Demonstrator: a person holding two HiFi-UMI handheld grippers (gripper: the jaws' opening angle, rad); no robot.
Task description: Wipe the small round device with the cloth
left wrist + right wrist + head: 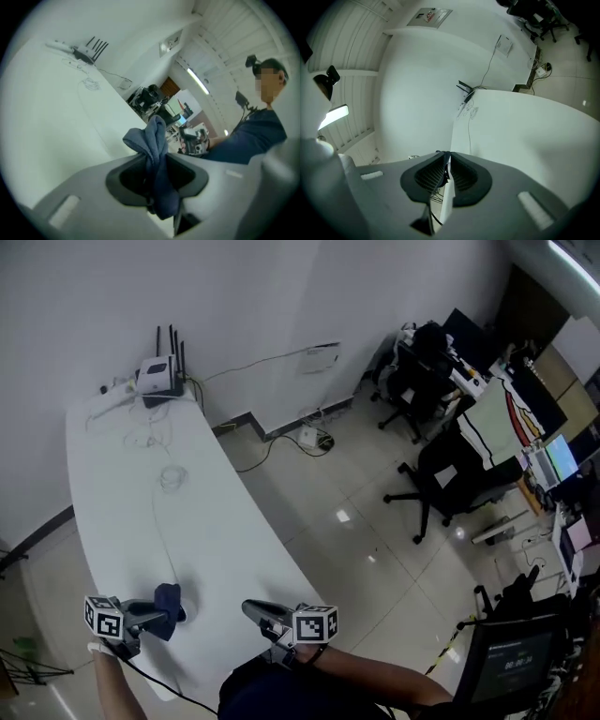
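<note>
In the head view my left gripper (pixel 165 617) hovers over the near end of the white table (pixel 112 521), shut on a bunched dark blue cloth (pixel 169 600). A small pale round edge, the device (pixel 185 613), peeks out right beside the cloth; the cloth hides most of it. In the left gripper view the cloth (pixel 152 140) sticks out from between that gripper's (pixel 157 169) pads. My right gripper (pixel 251 608) is off the table's near right edge, apart from the cloth. In its own view the right gripper (pixel 446 161) is shut, and I see nothing between the jaws.
A thin white cable (pixel 157 521) runs down the table toward the cloth, past a loose coil (pixel 172 477). A router (pixel 159 374) with black antennas stands at the far end. Black office chairs (pixel 450 479) and cluttered desks (pixel 525 427) lie to the right across the tiled floor.
</note>
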